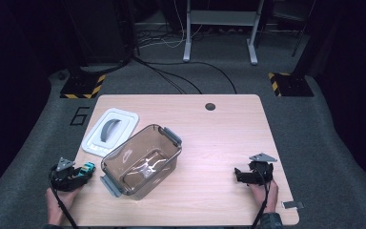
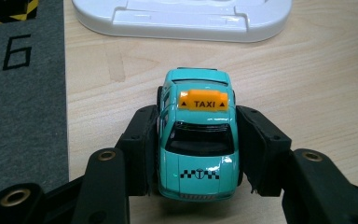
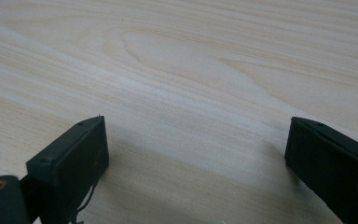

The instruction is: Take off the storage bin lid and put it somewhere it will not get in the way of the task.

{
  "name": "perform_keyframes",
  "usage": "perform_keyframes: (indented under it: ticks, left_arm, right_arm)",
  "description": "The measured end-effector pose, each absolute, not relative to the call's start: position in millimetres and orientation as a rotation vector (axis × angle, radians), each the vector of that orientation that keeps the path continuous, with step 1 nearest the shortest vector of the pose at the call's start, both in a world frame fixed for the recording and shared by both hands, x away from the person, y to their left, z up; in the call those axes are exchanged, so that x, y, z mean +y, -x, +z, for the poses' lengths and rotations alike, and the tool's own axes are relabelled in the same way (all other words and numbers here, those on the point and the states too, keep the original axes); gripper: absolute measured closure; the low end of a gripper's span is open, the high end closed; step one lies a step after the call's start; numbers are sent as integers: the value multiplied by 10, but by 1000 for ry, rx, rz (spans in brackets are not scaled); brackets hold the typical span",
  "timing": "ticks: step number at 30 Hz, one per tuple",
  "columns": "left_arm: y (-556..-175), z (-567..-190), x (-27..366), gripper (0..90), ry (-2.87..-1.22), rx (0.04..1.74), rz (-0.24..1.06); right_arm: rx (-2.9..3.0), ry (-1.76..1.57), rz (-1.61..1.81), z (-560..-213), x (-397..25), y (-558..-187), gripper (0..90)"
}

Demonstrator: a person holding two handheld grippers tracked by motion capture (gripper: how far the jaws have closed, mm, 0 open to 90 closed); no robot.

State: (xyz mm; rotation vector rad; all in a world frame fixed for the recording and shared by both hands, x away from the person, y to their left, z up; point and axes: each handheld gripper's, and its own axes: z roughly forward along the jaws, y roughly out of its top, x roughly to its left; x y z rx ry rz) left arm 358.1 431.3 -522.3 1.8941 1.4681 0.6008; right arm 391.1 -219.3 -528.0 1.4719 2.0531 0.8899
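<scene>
Left gripper (image 2: 198,154) clamped on both flanks of teal toy taxi (image 2: 198,140), wheels on desk (image 2: 307,84) at near-left corner, just beside clear container (image 1: 142,160). White lid (image 1: 110,130) lies beyond taxi. Right gripper (image 3: 196,154) rests wide open, holding nothing, over bare desk, near-right.

White lid (image 1: 109,130) beside clear container (image 1: 142,160) on wooden table (image 1: 219,133).

"TAXI" in black on the orange roof sign of the teal toy car (image 2: 198,140), "T" emblem on its hood, digit "6" on the grey floor mat (image 2: 18,93)
</scene>
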Motion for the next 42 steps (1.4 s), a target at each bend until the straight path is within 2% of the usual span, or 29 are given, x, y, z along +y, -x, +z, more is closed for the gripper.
perform_keyframes:
  ticks: [4, 7, 9, 13, 21, 39, 42]
  left_arm:
    - [-3601, -5222, 4318, 441, -1873, 1478, 590]
    - [-3621, -5225, 4319, 439, -1881, 1480, 584]
    - [-3625, -5225, 4316, 492, -1882, 1477, 590]
    - [-3616, -5208, 4311, 525, -1896, 1477, 588]
    - [-3607, -5173, 4272, 527, -1902, 1453, 602]
    - [-3675, -4787, 4273, 527, -1904, 1388, 608]
    - [-3706, -4691, 4266, 527, -1902, 1370, 601]
  right_arm:
    - [2053, -1471, 890, -5280, -2193, -3911, 54]
    - [2053, -1471, 889, -5280, -2193, -3911, 54]
    - [2053, -1472, 890, -5281, -2193, -3911, 54]
    - [2053, -1472, 890, -5280, -2193, -3911, 54]
    - [2052, -1471, 887, -5281, -2194, -3911, 54]
    - [2052, -1472, 888, -5281, -2195, -3912, 52]
    - [2060, -1469, 887, -5284, -2195, -3920, 28]
